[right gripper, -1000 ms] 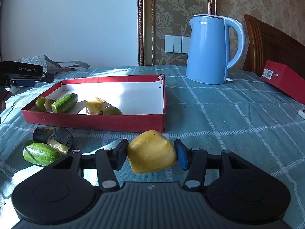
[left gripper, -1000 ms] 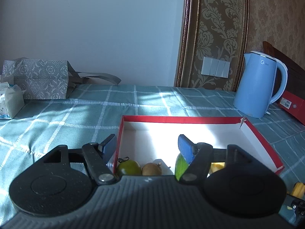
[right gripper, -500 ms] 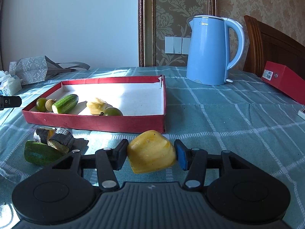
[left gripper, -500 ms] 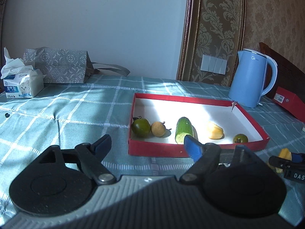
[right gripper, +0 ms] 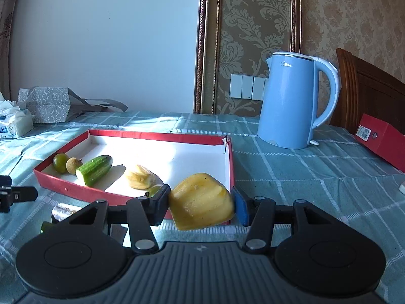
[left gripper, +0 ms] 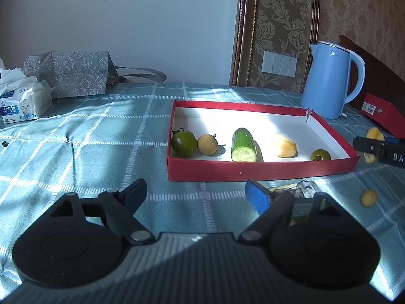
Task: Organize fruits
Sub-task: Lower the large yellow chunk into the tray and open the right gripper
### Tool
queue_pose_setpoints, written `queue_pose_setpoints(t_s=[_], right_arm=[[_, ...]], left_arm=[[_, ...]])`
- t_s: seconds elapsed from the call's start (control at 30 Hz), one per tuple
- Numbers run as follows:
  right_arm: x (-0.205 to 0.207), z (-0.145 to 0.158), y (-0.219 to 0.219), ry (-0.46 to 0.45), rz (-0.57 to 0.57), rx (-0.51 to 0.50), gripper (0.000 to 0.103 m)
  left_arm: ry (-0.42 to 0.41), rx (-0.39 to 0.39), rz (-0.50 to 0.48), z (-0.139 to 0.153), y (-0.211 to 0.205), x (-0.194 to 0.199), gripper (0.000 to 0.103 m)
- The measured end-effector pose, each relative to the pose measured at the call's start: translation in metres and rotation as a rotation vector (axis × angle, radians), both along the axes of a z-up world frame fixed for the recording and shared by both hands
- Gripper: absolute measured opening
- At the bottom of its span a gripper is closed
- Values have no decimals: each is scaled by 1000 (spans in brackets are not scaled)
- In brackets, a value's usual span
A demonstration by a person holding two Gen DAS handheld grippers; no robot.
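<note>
We count in tray: two tomatoes, one longan, one cucumber, one yellow piece, left claw wide, empty, right claw gripping yellow chunk.

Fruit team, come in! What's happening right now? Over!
Left gripper open, empty. Right gripper shut on yellow fruit chunk, near the red tray. Five pieces already in tray. Path clear.

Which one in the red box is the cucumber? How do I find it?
Find the blue kettle; the flat red box lies in front of it on the checked cloth. Look in the middle of the row inside it. The cucumber is the only long, bumpy green piece, with a pale cut end; its neighbours are round or yellow.
</note>
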State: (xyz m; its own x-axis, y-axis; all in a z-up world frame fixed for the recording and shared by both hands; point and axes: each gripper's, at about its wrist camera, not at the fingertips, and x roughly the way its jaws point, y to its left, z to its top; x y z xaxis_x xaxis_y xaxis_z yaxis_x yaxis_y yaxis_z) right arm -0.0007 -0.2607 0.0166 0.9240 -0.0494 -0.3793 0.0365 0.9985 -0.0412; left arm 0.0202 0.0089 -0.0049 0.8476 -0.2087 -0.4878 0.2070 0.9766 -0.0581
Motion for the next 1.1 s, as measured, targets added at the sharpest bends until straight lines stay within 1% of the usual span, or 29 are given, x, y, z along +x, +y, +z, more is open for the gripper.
queue_pose_setpoints(t_s=[0.03, 0.1, 0.17, 0.27, 0.4, 0.47, 0.53, 0.57, 0.6, 0.63, 0.7, 0.77, 0.9, 0.97, 1.1], right_arm=[[12, 6, 0, -1, 5, 3, 52], [35, 11, 2, 14, -3, -28, 52], [63, 8, 2, 41, -19, -45, 52], [92, -2, -4, 99, -26, -8, 52], [114, -15, -4, 140, -28, -15, 53], [117, -18, -5, 144, -8, 14, 53], [112, -15, -6, 115, -9, 26, 60], [107, -11, -7, 93, -18, 31, 68], [100, -7, -9, 71, -21, 45, 71], [90, -1, -13, 38, -13, 80, 72], [69, 6, -20, -6, -8, 141, 79], [45, 8, -27, -53, -10, 177, 80], [4, 0, -33, -120, -48, 164, 81], [-7, -5, -35, -121, -45, 161, 81], [-22, -9, -33, -151, -35, 132, 81]], left_arm=[[-4, 7, -4, 0, -1, -1, 83], [-1, 8, -6, -1, -1, 0, 84], [7, 4, -9, -2, -1, 1, 84], [15, 4, -9, -3, -1, 2, 84], [16, 17, -27, -4, -5, 2, 84], [10, 28, -34, -4, -7, 1, 84], [5, 31, -36, -4, -8, 0, 84], [5, 30, -36, -4, -8, 0, 84], [5, 26, -37, -3, -7, 0, 84], [7, 23, -36, -3, -6, 0, 85], [9, 20, -36, -3, -6, 0, 85], [9, 15, -44, -3, -5, -2, 85], [17, 2, -80, -4, -7, -11, 85], [20, -5, -106, -4, -10, -17, 85], [-14, 22, -139, -4, -20, -31, 85]])
